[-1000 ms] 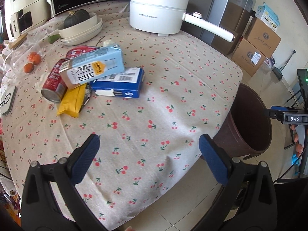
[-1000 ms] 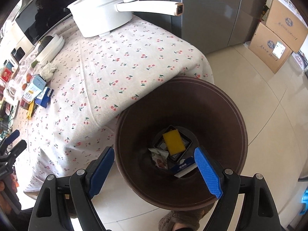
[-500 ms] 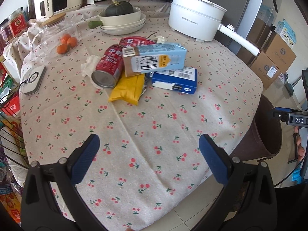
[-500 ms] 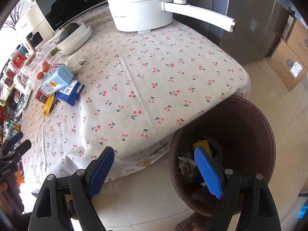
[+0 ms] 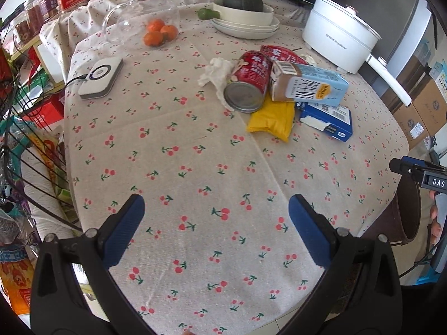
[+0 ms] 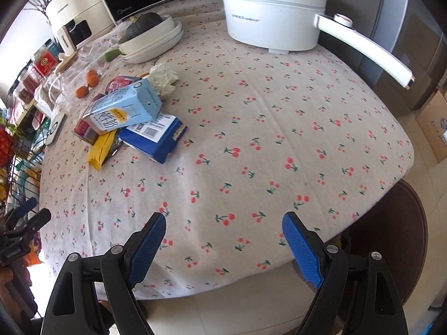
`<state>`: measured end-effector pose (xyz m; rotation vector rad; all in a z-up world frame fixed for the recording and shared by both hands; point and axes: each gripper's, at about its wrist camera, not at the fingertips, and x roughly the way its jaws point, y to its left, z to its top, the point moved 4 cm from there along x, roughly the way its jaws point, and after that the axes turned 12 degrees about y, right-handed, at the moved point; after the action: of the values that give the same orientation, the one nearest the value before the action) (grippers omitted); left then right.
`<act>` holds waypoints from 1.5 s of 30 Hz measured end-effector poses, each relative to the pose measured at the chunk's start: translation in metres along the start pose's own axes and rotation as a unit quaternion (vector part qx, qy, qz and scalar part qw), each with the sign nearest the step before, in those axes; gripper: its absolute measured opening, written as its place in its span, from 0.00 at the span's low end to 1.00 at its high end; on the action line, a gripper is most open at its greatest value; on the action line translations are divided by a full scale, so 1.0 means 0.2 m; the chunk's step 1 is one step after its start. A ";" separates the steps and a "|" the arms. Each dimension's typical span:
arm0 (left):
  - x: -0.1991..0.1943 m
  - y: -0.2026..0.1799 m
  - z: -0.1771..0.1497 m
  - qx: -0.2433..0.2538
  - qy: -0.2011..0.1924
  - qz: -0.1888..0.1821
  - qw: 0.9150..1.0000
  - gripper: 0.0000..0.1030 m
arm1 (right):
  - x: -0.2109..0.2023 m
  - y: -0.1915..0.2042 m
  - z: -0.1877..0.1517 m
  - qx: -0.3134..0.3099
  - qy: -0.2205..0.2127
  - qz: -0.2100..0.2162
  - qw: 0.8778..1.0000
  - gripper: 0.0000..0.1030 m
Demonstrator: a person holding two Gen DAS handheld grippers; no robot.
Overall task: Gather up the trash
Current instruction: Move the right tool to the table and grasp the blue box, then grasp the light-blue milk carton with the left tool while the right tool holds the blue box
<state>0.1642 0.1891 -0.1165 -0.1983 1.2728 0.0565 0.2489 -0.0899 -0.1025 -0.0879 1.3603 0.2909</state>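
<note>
A pile of trash lies on the cherry-print tablecloth (image 5: 195,184): a red can (image 5: 248,83) on its side, a light blue milk carton (image 5: 310,86), a yellow packet (image 5: 272,120), a dark blue box (image 5: 327,120) and a crumpled tissue (image 5: 215,72). The carton (image 6: 125,109), blue box (image 6: 156,136) and yellow packet (image 6: 102,146) also show in the right wrist view. My left gripper (image 5: 216,229) is open and empty over the near table edge. My right gripper (image 6: 222,240) is open and empty at the table's front edge. The brown bin (image 6: 391,240) stands on the floor at the table's right.
A white electric pot (image 6: 273,14) with a long handle stands at the back. Stacked plates with a dark squash (image 5: 244,14), a glass jar with oranges (image 5: 145,22) and a white device (image 5: 100,78) sit farther back. A wire rack (image 5: 22,153) stands left. Cardboard boxes (image 5: 419,111) lie right.
Both grippers swung left, away from the bin and toward the table. The bin's inside has left the right wrist view. The trash pile now sits nearer the centre of the left view.
</note>
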 end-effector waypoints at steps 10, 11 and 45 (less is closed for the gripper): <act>0.01 0.08 0.02 -0.035 0.012 -0.025 0.999 0.99 | 0.11 0.36 0.31 -0.209 -0.037 -0.029 0.977 0.87; 0.01 0.09 0.03 -0.035 0.015 -0.026 0.999 0.99 | 0.13 0.38 0.33 -0.231 -0.031 -0.032 0.972 0.87; -0.03 -0.15 0.04 -0.011 0.012 -0.047 0.999 0.99 | -0.11 0.06 -0.11 -0.131 0.005 -0.018 0.991 0.62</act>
<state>0.1743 0.1624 -0.1055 -0.2779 1.2853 -0.0114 0.2210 -0.0872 -0.0849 -0.3327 1.3226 0.4381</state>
